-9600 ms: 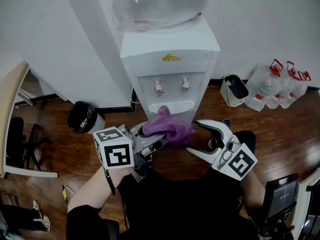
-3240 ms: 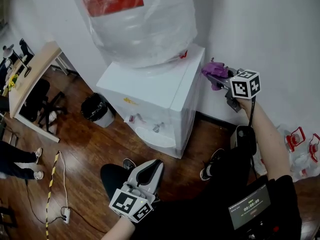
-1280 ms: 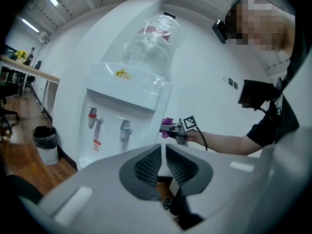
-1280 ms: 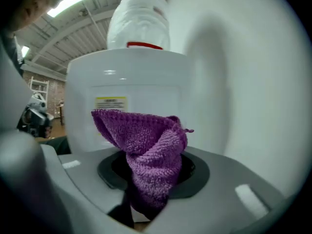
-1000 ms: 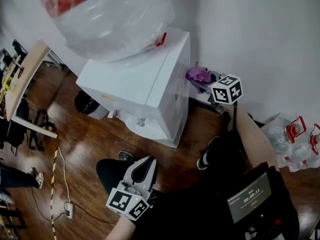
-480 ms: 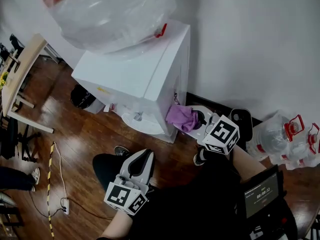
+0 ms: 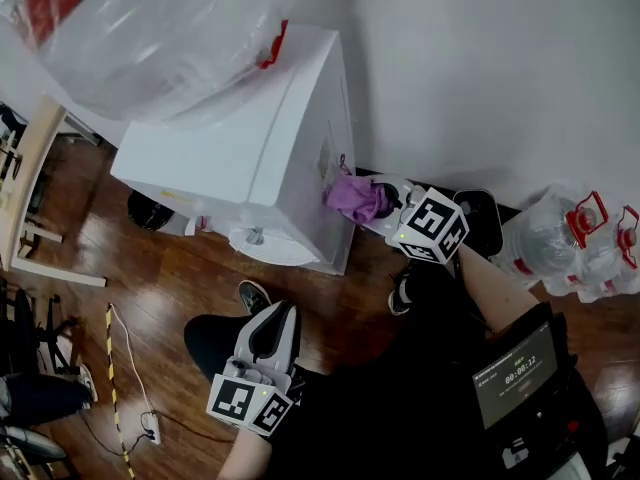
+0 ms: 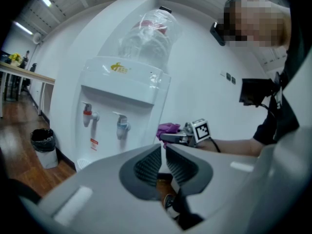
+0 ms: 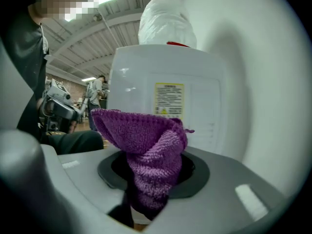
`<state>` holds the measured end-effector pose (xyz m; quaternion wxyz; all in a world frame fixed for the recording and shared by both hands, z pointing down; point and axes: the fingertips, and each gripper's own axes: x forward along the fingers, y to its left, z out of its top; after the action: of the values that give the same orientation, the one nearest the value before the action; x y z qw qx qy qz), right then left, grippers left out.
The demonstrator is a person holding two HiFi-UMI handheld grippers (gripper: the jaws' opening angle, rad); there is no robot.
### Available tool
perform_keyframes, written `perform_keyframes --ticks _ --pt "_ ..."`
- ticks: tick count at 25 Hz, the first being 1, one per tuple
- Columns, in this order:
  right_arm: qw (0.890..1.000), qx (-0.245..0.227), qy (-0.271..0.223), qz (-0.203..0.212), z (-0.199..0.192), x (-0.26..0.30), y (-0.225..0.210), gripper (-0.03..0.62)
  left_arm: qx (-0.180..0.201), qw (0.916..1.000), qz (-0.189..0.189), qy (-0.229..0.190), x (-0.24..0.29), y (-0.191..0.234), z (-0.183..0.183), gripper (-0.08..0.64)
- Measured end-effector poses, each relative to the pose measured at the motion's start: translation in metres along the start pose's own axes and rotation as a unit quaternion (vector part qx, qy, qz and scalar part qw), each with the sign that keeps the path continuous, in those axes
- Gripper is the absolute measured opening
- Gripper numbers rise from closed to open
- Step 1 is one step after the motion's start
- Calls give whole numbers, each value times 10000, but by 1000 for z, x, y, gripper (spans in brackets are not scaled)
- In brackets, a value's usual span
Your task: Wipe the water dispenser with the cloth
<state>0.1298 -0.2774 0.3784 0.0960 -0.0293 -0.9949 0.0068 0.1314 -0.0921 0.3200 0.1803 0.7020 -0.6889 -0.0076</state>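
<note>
We have the right tool (image 7: 368, 204) clamped on the purple cloth (image 7: 348, 194). Its jaws pinch the bunched lower part, and the loose top flops forward over them. That cloth is right up at the side panel of the white water dispenser (image 7: 265, 158), low down, under the yellow label (image 9: 168, 99). Whether the fabric actually presses on the panel, we cannot tell. Up top sits the big bottle (image 7: 140, 28), wrapped in clear plastic. Over on the other side, the left tool (image 7: 272, 320) has its jaws together with nothing between them. We hold it low in front of the body above the wooden floor (image 7: 170, 298), well apart from the dispenser. From there it faces the front of the machine, where we see the red tap (image 8: 87, 116) and the blue tap (image 8: 122, 126) side by side. A black bin (image 7: 150, 210) stands on the floor at the dispenser's far side. Clear water jugs (image 7: 590, 248) with red handles cluster by the wall to our right.
</note>
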Motion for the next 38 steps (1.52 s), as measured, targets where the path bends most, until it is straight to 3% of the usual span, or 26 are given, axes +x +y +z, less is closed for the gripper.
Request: perform_keyframes --ticks 5,8,10,12,15,19,22,26,28,32,36,38 --pt "9934 -20 537 -1011 -18 22 -109 155 -108 9998 -90 130 3 12 -7 48" --pt "9870 -32 1090 -1180 -25 32 -150 156 -206 9995 -118 193 9 15 -14 48" --pt "9851 -88 1325 -1097 -26 34 -150 156 -233 9993 -145 249 13 18 -16 48" --pt "9851 -169 1480 -864 -29 33 -129 156 -272 9991 -185 277 18 21 -18 48" --pt "9877 -156 1545 -180 -41 32 -58 156 -361 9984 -277 335 27 17 -23 48" --pt "9873 316 1489 452 -64 29 33 156 -371 9971 -405 536 37 7 -33 48" --pt "9873 651 1229 764 -63 24 70 156 -342 9963 -415 677 42 3 -37 48" --pt "9854 248 1081 1293 -58 19 89 156 -296 9957 -382 792 48 -1 -42 48" --pt "9861 13 1149 1203 -63 21 63 156 -276 9953 -379 843 52 -4 -45 48" --pt "9887 97 1471 279 -75 34 -49 156 -229 9943 -410 953 57 -11 -47 48" --pt "9709 -4 2271 -764 -95 46 -159 156 -238 9934 -461 1018 62 -14 -50 48" --pt "9607 -26 2630 -883 -107 52 -171 156 -266 9931 -470 1041 64 -16 -52 48"
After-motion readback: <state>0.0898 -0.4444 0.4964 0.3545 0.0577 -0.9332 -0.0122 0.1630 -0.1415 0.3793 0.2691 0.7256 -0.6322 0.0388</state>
